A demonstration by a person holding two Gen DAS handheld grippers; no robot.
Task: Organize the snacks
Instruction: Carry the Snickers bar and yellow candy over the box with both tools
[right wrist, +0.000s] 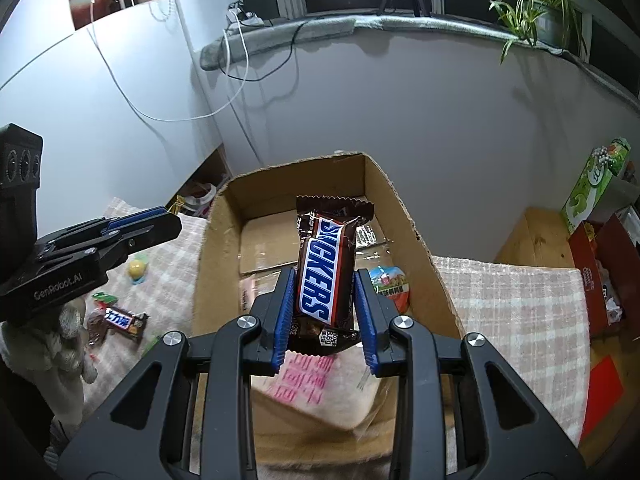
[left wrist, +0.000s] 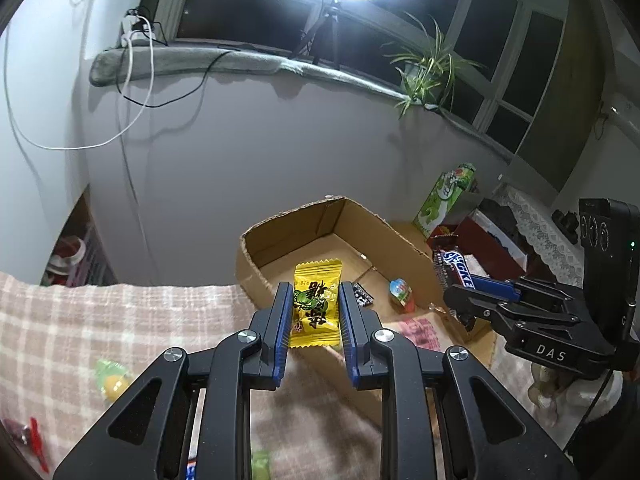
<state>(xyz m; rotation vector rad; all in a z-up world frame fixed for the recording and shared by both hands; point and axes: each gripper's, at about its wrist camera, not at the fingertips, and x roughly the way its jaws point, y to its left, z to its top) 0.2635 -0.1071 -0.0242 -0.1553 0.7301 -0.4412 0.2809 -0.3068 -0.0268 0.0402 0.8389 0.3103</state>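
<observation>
My left gripper is shut on a yellow candy packet with green print, held just in front of the near-left wall of an open cardboard box. In the right wrist view my right gripper is shut on a brown Snickers bar, held upright over the box. Each gripper also shows in the other's view: the right gripper with the Snickers bar, and the left gripper at the left. An egg-shaped snack lies on the box floor.
A plaid cloth carries loose snacks: a yellow jelly cup and a small chocolate bar. A green carton and a red box stand to the right. A gloved hand holds the left gripper.
</observation>
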